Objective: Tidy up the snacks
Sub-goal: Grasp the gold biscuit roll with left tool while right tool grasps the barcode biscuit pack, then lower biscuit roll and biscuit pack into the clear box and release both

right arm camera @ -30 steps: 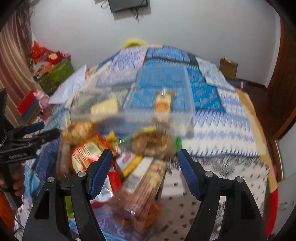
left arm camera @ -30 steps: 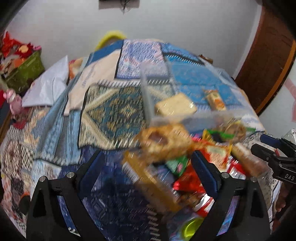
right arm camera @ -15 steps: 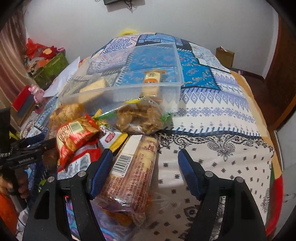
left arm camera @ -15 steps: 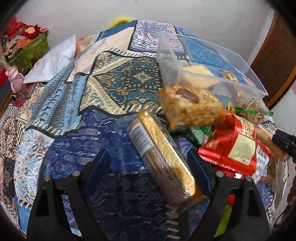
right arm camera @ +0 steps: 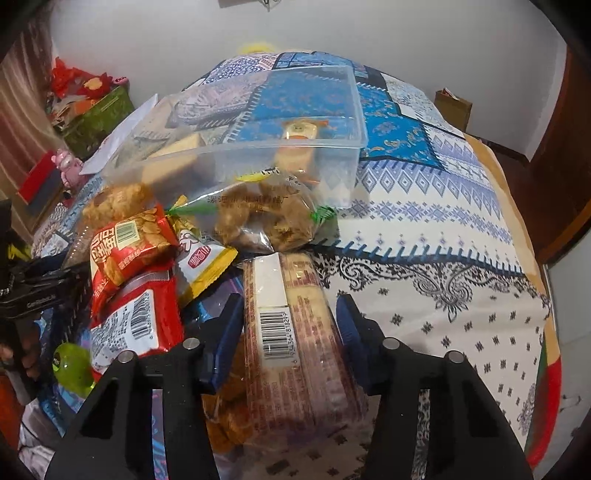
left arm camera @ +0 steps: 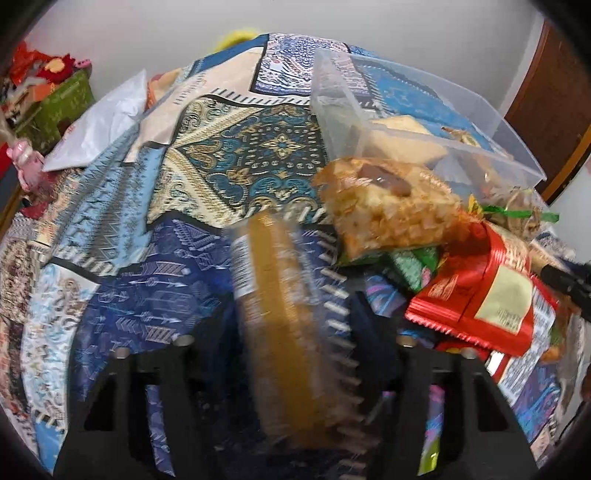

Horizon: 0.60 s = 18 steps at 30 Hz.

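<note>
Nearest, the left tongs [left arm camera: 291,332] are closing around a blurred gold-wrapped biscuit pack [left arm camera: 280,325]; contact cannot be confirmed. The right tongs [right arm camera: 290,314] are closing on a clear-wrapped cracker pack [right arm camera: 295,350], blue pads just beside its sides. Both packs lie on a bed covered by a patchwork quilt [right arm camera: 424,236]. Behind them sits a heap of snack bags [right arm camera: 129,251], then a clear plastic bin [right arm camera: 258,147] holding a few items. Beyond: a white pillow [left arm camera: 99,125], a green box [right arm camera: 96,118], a white wall [right arm camera: 369,29] and a brown door [left arm camera: 554,110].
</note>
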Motion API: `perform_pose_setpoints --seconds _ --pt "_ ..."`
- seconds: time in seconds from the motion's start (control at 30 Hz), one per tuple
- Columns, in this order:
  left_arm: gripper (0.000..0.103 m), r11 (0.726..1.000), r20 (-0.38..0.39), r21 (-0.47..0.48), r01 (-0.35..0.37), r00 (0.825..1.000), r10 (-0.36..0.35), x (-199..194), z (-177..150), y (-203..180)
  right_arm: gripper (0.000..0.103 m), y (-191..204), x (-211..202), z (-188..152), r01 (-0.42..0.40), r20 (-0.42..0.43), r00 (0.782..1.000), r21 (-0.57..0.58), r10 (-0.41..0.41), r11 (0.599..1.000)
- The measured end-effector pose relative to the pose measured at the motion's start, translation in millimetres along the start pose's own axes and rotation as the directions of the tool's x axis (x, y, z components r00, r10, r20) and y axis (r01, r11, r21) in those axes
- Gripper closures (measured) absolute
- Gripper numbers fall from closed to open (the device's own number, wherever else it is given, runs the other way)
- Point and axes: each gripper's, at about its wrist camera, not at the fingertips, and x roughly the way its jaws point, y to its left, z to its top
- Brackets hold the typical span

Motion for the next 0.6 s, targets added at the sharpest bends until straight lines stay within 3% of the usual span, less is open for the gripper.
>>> perform_pose_setpoints --seconds 0.07,0.1,0.33,0.6 --pt "0.063 1.000 0.005 -0.015 -0.012 1.000 0.012 -0.4 1.9 0.9 0.059 -0.7 -0.5 -0.3 -0.008 0.005 1.000 0.002 0.008 1.000" --pt "0.065 1.000 0.006 -0.020 -0.020 1.000 0.020 -1.4 1.6 2.0 0.059 -1.2 -1.4 -0.6 -0.006 0.009 1.000 0.004 0.006 1.000" --pt "0.067 1.000 0.012 -0.011 -0.007 1.000 0.008 -20.4 -8.1 7.3 0.060 -2.0 -18.9 -4.8 -0.014 0.049 0.999 0.020 0.013 1.000" --pt "0.067 1.000 0.093 0.006 0.011 0.996 -0.012 -62.7 -6.3 1.8 0.060 1.4 -51.1 -0.2 -0.016 0.128 0.992 0.023 0.013 1.000"
